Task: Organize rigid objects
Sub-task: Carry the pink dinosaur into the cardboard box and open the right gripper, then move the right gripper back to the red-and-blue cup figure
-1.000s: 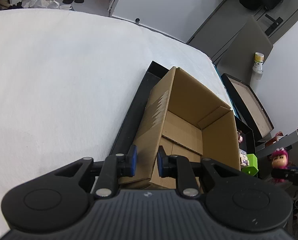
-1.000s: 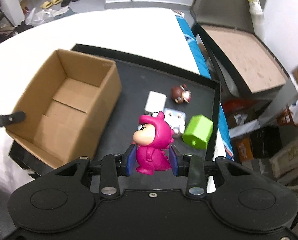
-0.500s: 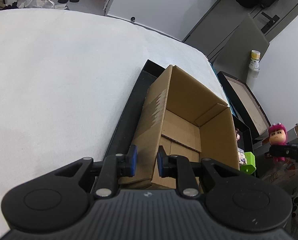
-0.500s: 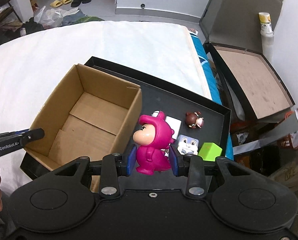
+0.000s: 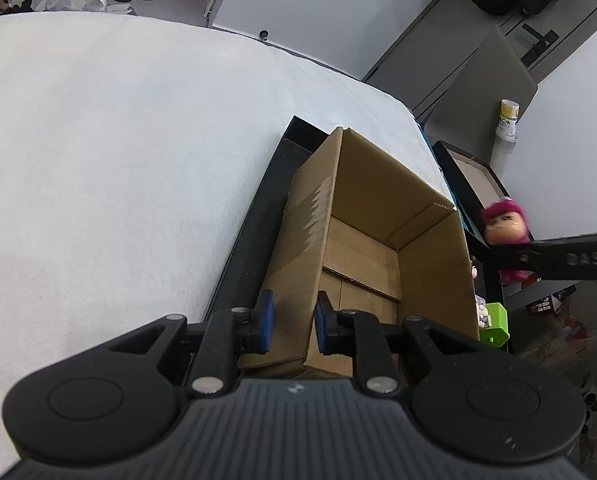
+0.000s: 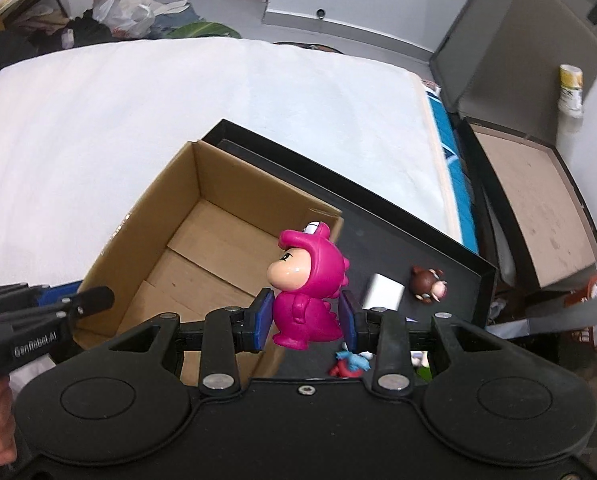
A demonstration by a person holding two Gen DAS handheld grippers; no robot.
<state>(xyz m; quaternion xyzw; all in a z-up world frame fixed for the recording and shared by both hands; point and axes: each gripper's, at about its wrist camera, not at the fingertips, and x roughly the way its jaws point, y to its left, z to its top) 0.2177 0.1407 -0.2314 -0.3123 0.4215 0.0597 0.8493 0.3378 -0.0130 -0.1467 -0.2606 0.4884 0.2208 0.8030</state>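
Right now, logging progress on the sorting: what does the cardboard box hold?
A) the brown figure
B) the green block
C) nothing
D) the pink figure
C: the cardboard box shows only its bare floor, and the pink figure is clamped in the right gripper, in the air.

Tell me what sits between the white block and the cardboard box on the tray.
In the right wrist view only bare black tray shows between the white block and the box; the pink figure held in the right gripper hides part of that stretch.

Cardboard box (image 6: 202, 248) sits in tray (image 6: 450, 256), left of figurines (image 6: 426, 284).
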